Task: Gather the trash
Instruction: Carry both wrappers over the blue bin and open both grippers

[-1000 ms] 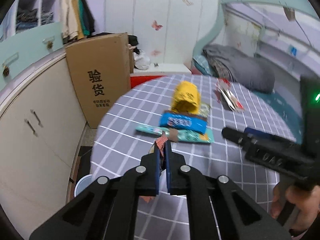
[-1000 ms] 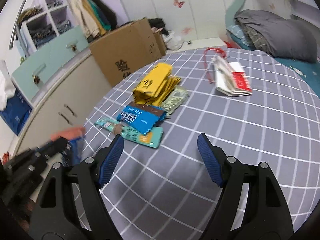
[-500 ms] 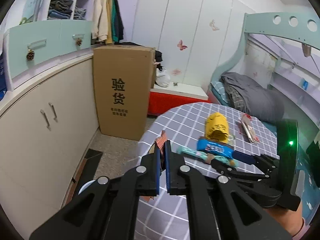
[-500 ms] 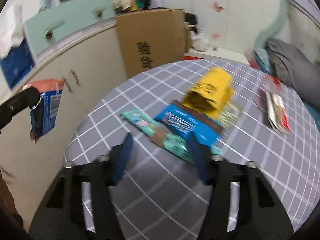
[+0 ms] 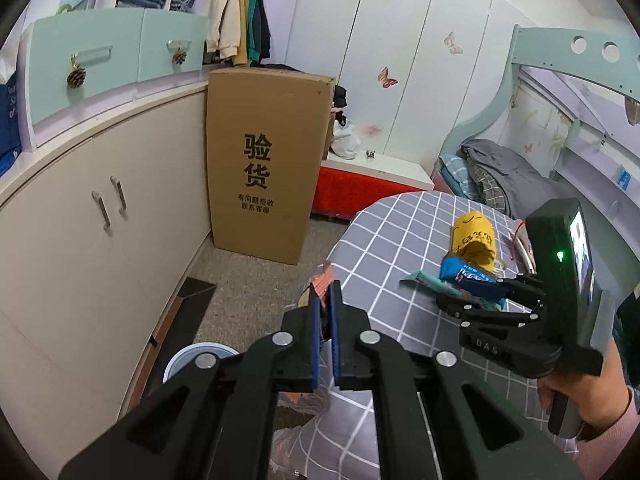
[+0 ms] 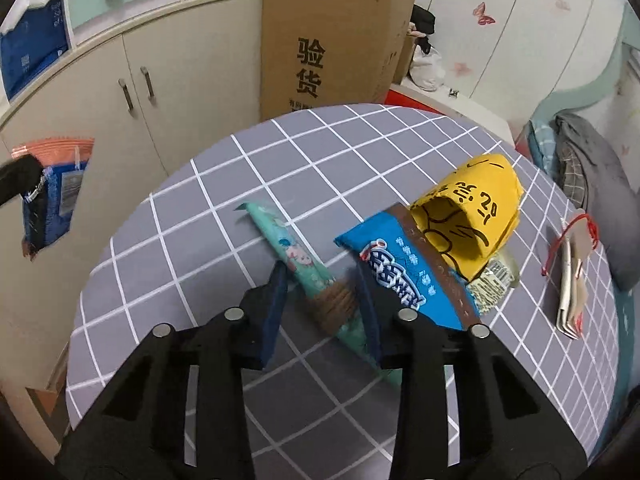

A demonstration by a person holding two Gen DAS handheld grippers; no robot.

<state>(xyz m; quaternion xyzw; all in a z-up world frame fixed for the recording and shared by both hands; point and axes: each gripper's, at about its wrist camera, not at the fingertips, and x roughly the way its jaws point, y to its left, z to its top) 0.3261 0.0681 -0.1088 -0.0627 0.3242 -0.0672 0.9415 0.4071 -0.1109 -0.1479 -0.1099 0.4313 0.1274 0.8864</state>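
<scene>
My left gripper (image 5: 325, 300) is shut on an orange and blue snack wrapper (image 5: 322, 282) and holds it in the air off the table's left edge; the wrapper also shows in the right wrist view (image 6: 54, 196). My right gripper (image 6: 322, 280) is open, with its fingers on either side of the brown end of a teal wrapper (image 6: 298, 258) lying on the grey checked table (image 6: 208, 200). A blue wrapper (image 6: 404, 276) and a yellow bag (image 6: 468, 216) lie just right of it. The right gripper also shows in the left wrist view (image 5: 500, 292).
A white bin (image 5: 192, 360) stands on the floor below my left gripper. A tall cardboard box (image 5: 264, 160) and beige cupboards (image 5: 100, 216) line the left. A folded paper with red string (image 6: 572, 276) lies at the table's right. A bed (image 5: 516, 184) is behind.
My left gripper has swung left off the table with the snack wrapper. My right gripper has moved down and forward around the teal wrapper, its fingers closer together.
</scene>
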